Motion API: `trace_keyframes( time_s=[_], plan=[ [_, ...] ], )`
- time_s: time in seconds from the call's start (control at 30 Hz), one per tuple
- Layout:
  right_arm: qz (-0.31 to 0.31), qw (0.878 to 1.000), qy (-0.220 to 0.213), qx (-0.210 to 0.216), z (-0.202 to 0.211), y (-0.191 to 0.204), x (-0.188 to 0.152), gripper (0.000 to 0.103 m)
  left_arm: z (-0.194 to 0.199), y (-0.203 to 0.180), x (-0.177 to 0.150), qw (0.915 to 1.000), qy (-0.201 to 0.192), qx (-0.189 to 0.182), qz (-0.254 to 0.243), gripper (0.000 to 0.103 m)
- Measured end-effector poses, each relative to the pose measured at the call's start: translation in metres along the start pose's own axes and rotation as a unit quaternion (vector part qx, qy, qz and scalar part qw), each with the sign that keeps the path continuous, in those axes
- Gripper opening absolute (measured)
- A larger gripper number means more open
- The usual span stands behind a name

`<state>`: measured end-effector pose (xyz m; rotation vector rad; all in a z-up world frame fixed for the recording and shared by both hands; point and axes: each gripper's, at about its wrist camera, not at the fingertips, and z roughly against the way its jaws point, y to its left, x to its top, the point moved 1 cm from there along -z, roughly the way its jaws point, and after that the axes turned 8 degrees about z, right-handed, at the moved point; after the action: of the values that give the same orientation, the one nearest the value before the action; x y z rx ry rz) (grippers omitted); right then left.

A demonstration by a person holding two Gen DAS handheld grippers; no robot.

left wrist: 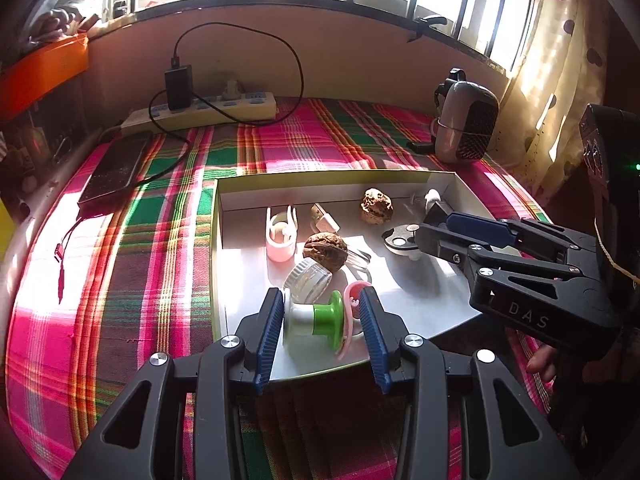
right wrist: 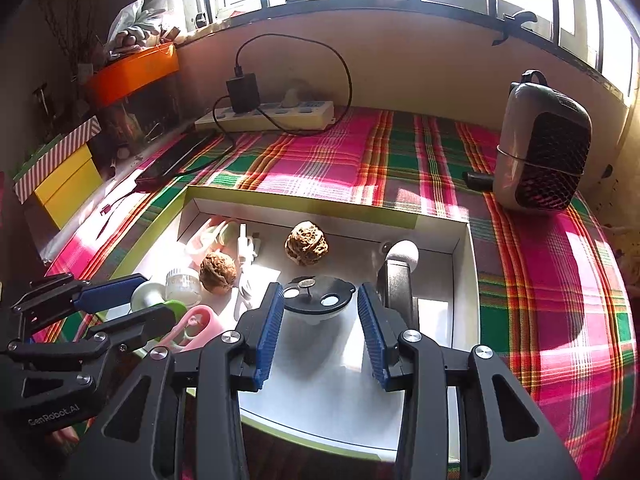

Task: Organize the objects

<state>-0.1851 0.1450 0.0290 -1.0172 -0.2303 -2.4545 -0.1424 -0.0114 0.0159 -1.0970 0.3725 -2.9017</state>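
left gripper spread around green-and-white capped jar, lying sideways; pink pacifier at three o'clock. right gripper spread too, pinching nothing.

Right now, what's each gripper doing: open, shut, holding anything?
Left gripper: open, pads either side of the green-and-white piece, not gripping it.
Right gripper: open, the black round disc between its pads, not held.

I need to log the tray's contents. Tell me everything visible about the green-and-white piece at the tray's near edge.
The green-and-white piece looks like plastic: a clear-white round body joined to a bright green flared collar. It lies on its side in the white tray, between the blue pads of the left hand-held gripper, which seem not to press it. A pink looped item lies against its green end.
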Motion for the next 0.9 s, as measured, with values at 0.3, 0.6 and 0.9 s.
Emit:
trace_keyframes(
  time_s=[0.3, 0.6, 0.9],
  plan=[
    [-0.008, 1.0, -0.01, -0.01, 0.02, 0.0, -0.006, 0.04, 0.018, -0.003, -0.005, 0.9999, -0.013, 0.005, 0.005, 0.038],
    [-0.025, 0.999, -0.02, -0.021, 0.048, 0.004, -0.02, 0.04, 0.039, -0.014, -0.019, 0.9994, -0.027, 0.022, 0.004, 0.038],
    [-0.029, 0.999, -0.005, -0.043, 0.065, 0.009, -0.041, 0.04, 0.048, -0.018, -0.039, 0.9988, -0.022, 0.043, 0.013, 0.038]
  ],
)
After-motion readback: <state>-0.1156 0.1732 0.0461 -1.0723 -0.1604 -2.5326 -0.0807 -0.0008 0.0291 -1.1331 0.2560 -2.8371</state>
